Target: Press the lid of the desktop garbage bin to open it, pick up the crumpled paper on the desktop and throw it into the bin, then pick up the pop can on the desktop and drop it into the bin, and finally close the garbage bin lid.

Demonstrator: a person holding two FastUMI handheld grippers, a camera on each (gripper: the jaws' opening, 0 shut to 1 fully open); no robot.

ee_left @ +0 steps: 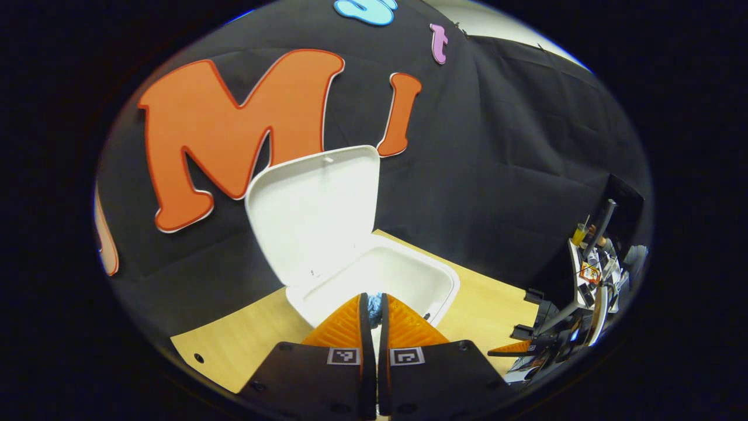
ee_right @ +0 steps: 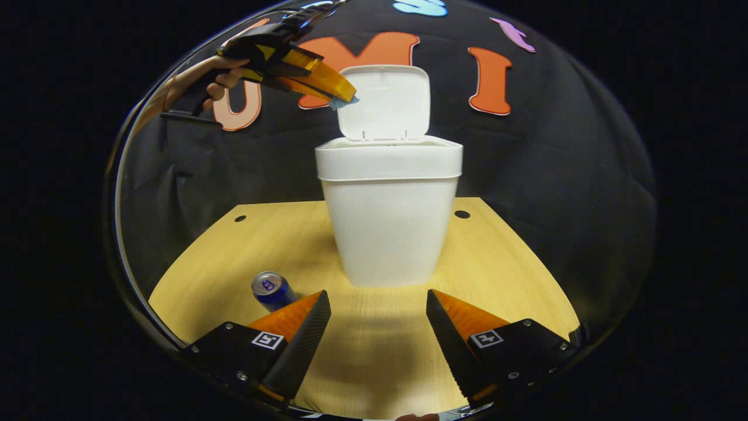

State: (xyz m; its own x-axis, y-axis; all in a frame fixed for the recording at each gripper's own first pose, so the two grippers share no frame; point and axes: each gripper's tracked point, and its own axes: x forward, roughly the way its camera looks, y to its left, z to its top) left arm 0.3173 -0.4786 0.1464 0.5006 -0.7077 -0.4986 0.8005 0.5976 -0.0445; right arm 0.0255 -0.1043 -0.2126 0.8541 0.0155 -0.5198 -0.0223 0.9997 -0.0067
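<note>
While the left gripper (ee_left: 374, 305) pinches the crumpled paper (ee_left: 374, 304) right over the open bin (ee_right: 390, 219) — lid (ee_right: 387, 100) up behind it — the right gripper (ee_right: 378, 311) sits spread wide, pop can (ee_right: 273, 290) just left of it on the tabletop (ee_right: 502, 275).

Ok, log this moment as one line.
bin lid open | left gripper shut on paper over bin | right gripper open, idle | can on desk

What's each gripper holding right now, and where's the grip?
Left gripper is shut on the crumpled paper, pinched at its fingertips above the open bin; which part of the wad can't be told. Right gripper is open, holding nothing.
</note>
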